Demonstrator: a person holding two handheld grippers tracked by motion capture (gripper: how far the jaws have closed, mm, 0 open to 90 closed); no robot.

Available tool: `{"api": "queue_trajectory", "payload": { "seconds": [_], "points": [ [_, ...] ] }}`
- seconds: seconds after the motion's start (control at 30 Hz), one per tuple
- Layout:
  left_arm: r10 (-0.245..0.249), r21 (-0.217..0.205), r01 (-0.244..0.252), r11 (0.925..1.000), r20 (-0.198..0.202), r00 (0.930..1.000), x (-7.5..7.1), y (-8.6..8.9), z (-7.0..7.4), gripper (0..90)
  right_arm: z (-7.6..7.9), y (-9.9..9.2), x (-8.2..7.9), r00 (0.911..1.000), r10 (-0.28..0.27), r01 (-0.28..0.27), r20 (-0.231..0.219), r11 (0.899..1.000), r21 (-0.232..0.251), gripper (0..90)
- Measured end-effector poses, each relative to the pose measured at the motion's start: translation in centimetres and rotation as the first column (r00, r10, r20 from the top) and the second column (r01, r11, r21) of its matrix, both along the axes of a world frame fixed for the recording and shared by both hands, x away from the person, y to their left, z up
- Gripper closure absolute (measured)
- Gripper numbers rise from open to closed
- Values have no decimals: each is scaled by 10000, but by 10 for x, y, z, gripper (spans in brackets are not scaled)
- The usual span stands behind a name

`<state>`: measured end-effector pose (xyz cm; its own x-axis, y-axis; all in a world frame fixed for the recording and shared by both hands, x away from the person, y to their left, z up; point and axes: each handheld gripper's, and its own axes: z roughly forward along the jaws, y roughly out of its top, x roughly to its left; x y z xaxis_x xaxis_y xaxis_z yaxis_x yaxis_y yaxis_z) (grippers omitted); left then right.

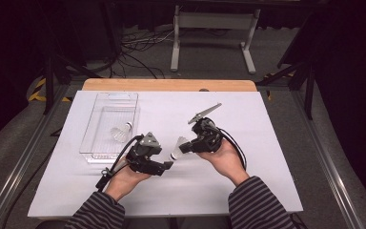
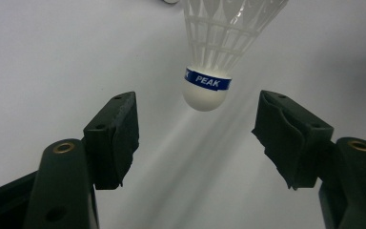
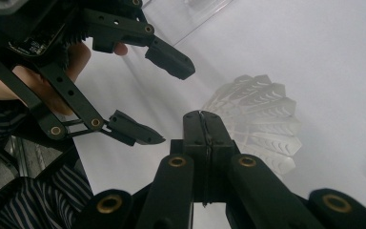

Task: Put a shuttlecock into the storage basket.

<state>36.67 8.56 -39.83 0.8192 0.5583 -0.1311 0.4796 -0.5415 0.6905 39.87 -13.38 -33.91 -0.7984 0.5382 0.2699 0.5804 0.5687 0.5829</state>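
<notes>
Shuttlecock [image 2: 208, 57]: white ribbed plastic skirt, rounded cork, blue band.

The shuttlecock [image 2: 214, 52] has a white skirt in a lattice pattern, a white cork and a blue band lettered PEAK in white; the grippers' jaws are black with brass-coloured pins; the sleeves [image 1: 255, 205] are striped dark grey and black; the table [image 1: 267, 157] is white, its far edge seemingly tan wood; the tray [image 1: 93, 124] is clear.

Bare white table surface [image 1: 248, 181] lay open from three to six o'clock; the clear plastic rectangular tray [image 1: 91, 128] blocked ten o'clock; a white feathered shuttlecock [image 2: 214, 45] hung before the left gripper [image 2: 198, 138]
</notes>
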Motion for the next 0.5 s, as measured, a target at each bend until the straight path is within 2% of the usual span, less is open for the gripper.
{"api": "queue_trajectory", "payload": {
  "seconds": [0.5],
  "points": [
    [-186, 50, 187, 9998, -95, 9998, 1, -6, -5, 361, 1, 5, -1, 9998, 183, -183, 23, 9998, 104, 900]
  ]
}}
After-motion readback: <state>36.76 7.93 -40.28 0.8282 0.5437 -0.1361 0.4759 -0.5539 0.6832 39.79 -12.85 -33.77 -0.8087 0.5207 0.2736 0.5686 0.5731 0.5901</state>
